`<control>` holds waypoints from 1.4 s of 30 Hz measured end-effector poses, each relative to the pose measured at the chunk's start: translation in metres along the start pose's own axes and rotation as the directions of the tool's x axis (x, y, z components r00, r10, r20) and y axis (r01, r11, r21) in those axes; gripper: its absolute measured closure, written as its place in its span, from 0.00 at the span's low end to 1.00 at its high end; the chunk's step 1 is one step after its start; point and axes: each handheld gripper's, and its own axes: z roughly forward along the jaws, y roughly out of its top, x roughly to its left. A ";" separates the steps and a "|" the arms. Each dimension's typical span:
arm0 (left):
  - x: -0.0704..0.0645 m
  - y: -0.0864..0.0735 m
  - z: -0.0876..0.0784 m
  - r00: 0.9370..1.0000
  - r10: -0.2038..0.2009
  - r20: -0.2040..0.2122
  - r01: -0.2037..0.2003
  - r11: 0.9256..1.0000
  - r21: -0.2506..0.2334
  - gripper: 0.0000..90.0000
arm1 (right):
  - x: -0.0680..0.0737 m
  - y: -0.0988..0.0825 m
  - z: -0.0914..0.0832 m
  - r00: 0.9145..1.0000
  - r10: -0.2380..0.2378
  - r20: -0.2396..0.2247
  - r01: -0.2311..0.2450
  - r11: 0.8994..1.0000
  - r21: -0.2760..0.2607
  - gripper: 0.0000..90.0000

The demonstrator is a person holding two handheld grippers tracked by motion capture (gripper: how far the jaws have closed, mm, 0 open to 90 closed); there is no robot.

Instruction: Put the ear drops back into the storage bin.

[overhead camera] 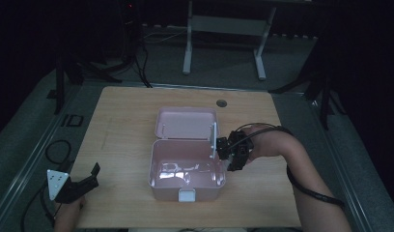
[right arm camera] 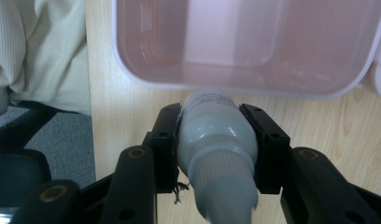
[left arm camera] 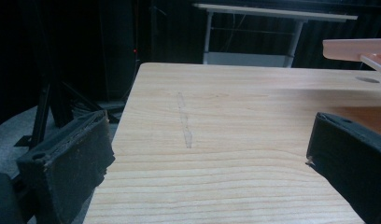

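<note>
An open pink plastic box point(overhead camera: 153, 166) sits mid-table, its lid point(overhead camera: 185, 123) laid back flat behind it and a white latch point(overhead camera: 187, 195) at its front. At the box's right side my right gripper point(overhead camera: 236, 154) is shut on a white bottle. In the right gripper view the bottle point(right arm camera: 216, 140) lies between the two pads, cap end toward the camera, just outside the box's rim point(right arm camera: 226, 89). My left gripper point(overhead camera: 92, 178) rests at the table's front left corner, open, with bare wood between its fingers point(left arm camera: 76, 158).
A round cable hole point(overhead camera: 221, 103) lies near the table's far edge. The wooden tabletop point(left arm camera: 226, 116) stretches ahead of the left gripper, with the pink lid's edge point(left arm camera: 356, 49) at upper right. Desk legs point(overhead camera: 188, 43) stand beyond the table.
</note>
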 end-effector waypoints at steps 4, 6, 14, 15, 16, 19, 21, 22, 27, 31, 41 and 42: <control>0.000 0.000 0.000 1.000 0.000 0.000 0.000 1.000 0.002 0.00 | -0.001 0.016 -0.001 1.000 -0.025 -0.001 0.025 1.000 -0.002 0.66; 0.000 0.000 0.000 1.000 0.001 -0.001 -0.001 1.000 0.003 0.01 | -0.001 0.022 -0.001 0.999 -0.032 -0.004 0.032 0.999 -0.006 0.66; 0.000 0.000 0.000 1.000 -0.002 0.002 0.002 1.000 0.002 0.01 | -0.003 0.037 0.003 0.998 -0.053 -0.022 0.053 0.998 -0.023 0.66; 0.001 0.000 0.000 1.000 -0.001 0.002 0.001 1.000 0.003 0.01 | -0.003 0.038 0.005 0.998 -0.053 -0.022 0.053 0.998 -0.017 0.66; 0.001 0.000 0.000 1.000 -0.001 0.003 0.001 1.000 0.004 0.01 | -0.003 0.039 0.007 0.998 -0.056 -0.021 0.056 0.998 -0.014 0.66; 0.000 0.000 0.000 1.000 -0.001 0.004 0.001 1.000 0.001 0.01 | -0.003 0.041 0.011 0.998 -0.059 -0.027 0.059 0.998 -0.013 0.66; 0.000 0.000 0.000 1.000 -0.001 0.003 0.001 1.000 0.001 0.01 | -0.002 0.043 0.018 0.997 -0.067 -0.035 0.067 0.998 -0.014 0.66; 0.000 0.000 0.000 1.000 -0.002 0.003 0.002 1.000 0.002 0.01 | -0.003 0.044 0.021 0.997 -0.065 -0.039 0.065 0.998 -0.015 0.66; 0.000 0.000 0.000 1.000 -0.002 0.002 0.002 1.000 0.001 0.01 | -0.003 0.047 0.038 0.996 -0.068 -0.052 0.068 0.998 -0.005 0.66; 0.000 0.000 0.000 1.000 0.000 0.002 0.000 1.000 0.003 0.01 | -0.004 0.050 0.052 0.997 -0.065 -0.044 0.066 0.998 0.003 0.66; 0.001 0.000 0.000 1.000 -0.002 0.003 0.002 1.000 0.003 0.01 | -0.006 0.056 0.081 0.994 -0.069 -0.084 0.071 0.997 0.015 0.66; 0.000 0.000 0.000 1.000 -0.002 0.003 0.002 1.000 0.002 0.01 | -0.006 0.057 0.082 0.994 -0.067 -0.084 0.068 0.998 0.012 0.66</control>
